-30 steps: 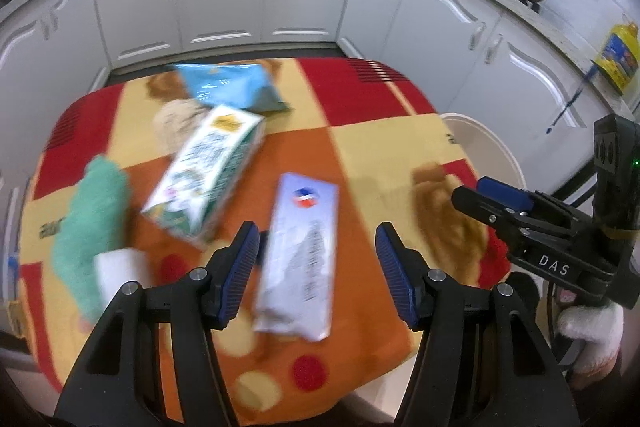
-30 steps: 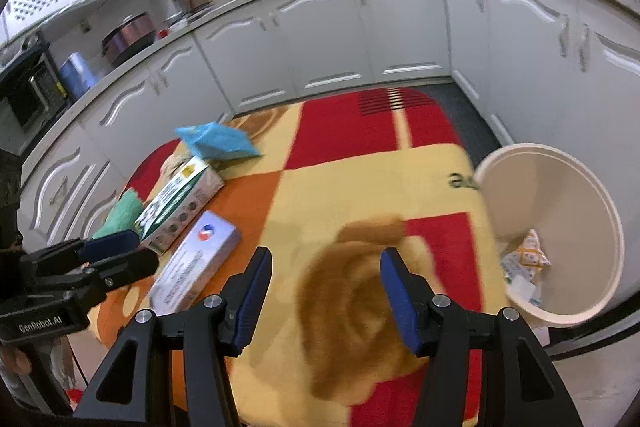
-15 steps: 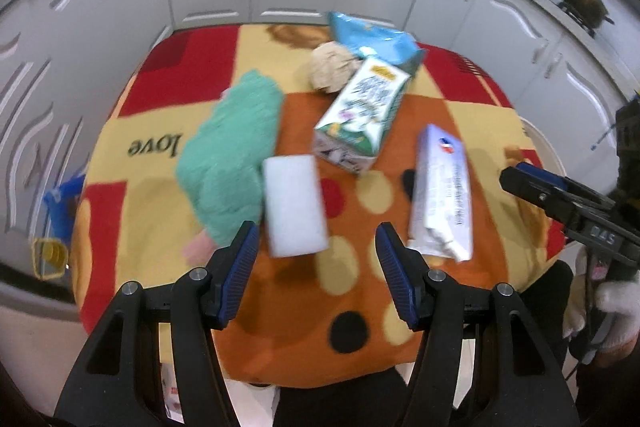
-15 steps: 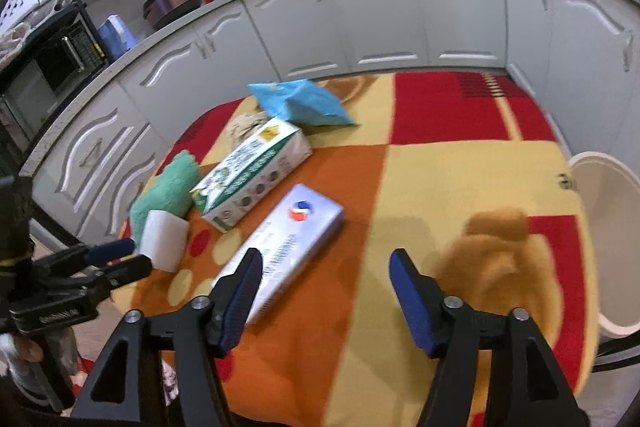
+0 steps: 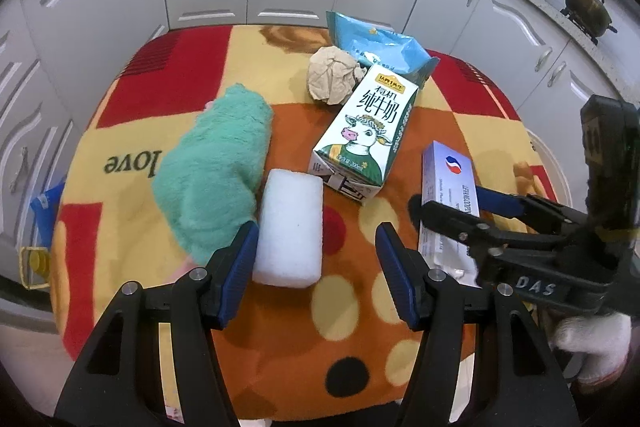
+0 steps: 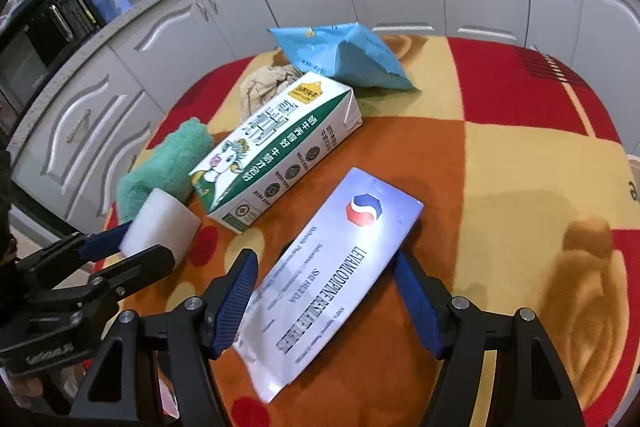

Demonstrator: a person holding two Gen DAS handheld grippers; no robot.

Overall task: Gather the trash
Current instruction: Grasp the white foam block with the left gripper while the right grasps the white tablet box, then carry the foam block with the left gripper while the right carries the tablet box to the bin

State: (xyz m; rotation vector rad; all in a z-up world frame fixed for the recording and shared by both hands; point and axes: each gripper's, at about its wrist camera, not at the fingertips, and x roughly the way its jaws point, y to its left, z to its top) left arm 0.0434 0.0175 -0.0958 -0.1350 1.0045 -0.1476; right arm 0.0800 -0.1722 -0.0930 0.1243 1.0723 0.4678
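Item: medicine box (image 6: 340,267), flat on counter (image 6: 520,163), lower centre of the right view. My right gripper (image 6: 326,291) straddles it, fingers apart; I judge closing comes next. Left gripper (image 5: 316,267): fingers apart, white sponge (image 5: 290,227) beside one. Only left view shows crumpled paper (image 5: 332,79) whole.

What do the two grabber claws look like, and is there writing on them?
Both are black with two fingers lined with ribbed blue pads and silver screws at the joints. The left gripper shows white "GenRobot.AI" lettering, seen upside down in the right view. The right gripper has "DAS" printed on its body, a boxy black top, and a white knit glove holding it.
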